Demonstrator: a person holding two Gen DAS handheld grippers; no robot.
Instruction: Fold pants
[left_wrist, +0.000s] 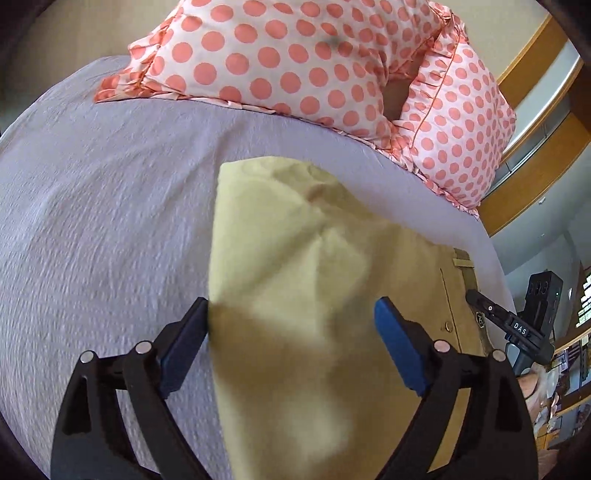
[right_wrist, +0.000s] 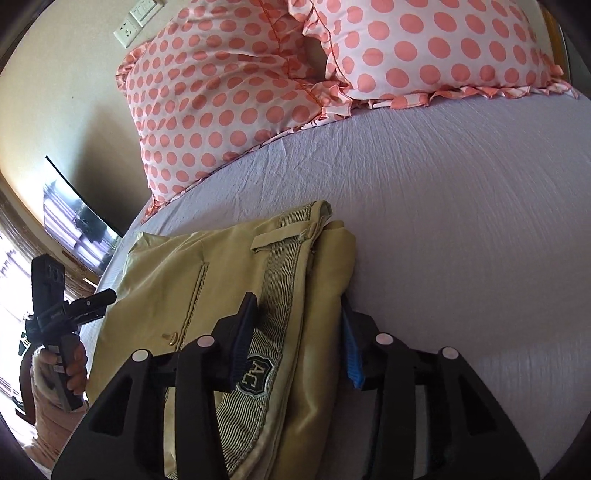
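Khaki-yellow pants (left_wrist: 303, 280) lie folded on the lavender bed sheet (left_wrist: 110, 206). In the left wrist view my left gripper (left_wrist: 291, 325) is open, its blue-padded fingers (left_wrist: 397, 345) spread wide over the pants' leg part. The right gripper's tip shows at the waistband side (left_wrist: 480, 301). In the right wrist view the pants' waistband (right_wrist: 280, 295) with an "AC" label lies between the open fingers of my right gripper (right_wrist: 299, 328). The fingers straddle the band without pinching it. The left gripper (right_wrist: 88, 306) shows at the pants' far left edge.
Two pink polka-dot pillows (left_wrist: 295, 59) (right_wrist: 229, 96) lie at the head of the bed. A wooden frame (left_wrist: 532, 173) stands past the bed edge. A wall with sockets (right_wrist: 136, 18) and a television (right_wrist: 77, 218) lie beyond the left side.
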